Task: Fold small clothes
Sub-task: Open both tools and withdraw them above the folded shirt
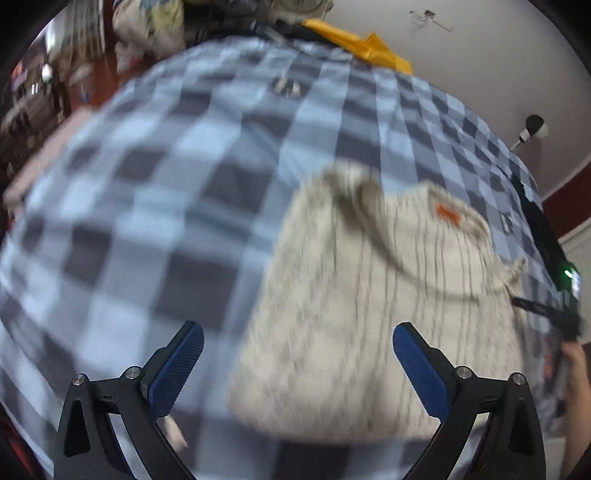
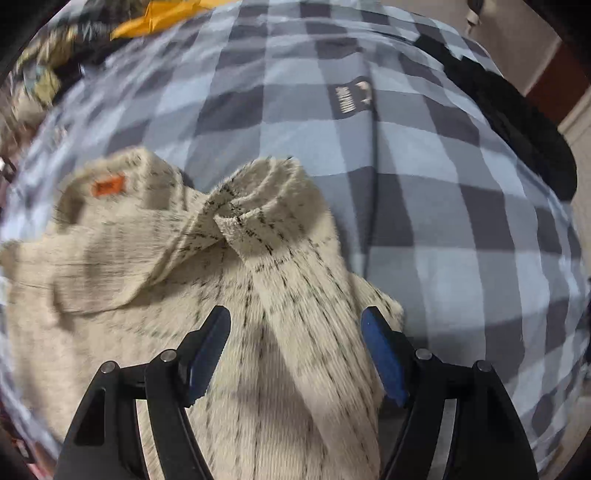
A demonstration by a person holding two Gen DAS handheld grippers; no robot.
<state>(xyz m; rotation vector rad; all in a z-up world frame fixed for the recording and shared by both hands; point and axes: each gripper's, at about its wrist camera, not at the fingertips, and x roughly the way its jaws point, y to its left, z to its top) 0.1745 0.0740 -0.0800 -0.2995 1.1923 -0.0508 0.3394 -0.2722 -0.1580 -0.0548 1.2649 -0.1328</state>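
A cream knit garment [image 1: 369, 295] with dark flecks and an orange neck label [image 1: 447, 214] lies on a blue and grey checked bedsheet [image 1: 166, 177]. My left gripper [image 1: 298, 326] hovers open and wide over the garment's near left edge, with nothing pressed between its blue pads. In the right wrist view the same garment [image 2: 129, 295] has one sleeve [image 2: 280, 236] folded across its body, and the label [image 2: 109, 186] shows at the upper left. My right gripper [image 2: 295, 312] stands open just above that sleeve, its pads off the cloth.
A yellow item [image 1: 362, 44] and a heap of clothes [image 1: 155, 26] lie at the bed's far end. A black strap-like object [image 2: 517, 129] runs along the right edge of the sheet [image 2: 443, 221]. A person's hand [image 1: 576, 387] shows at the far right.
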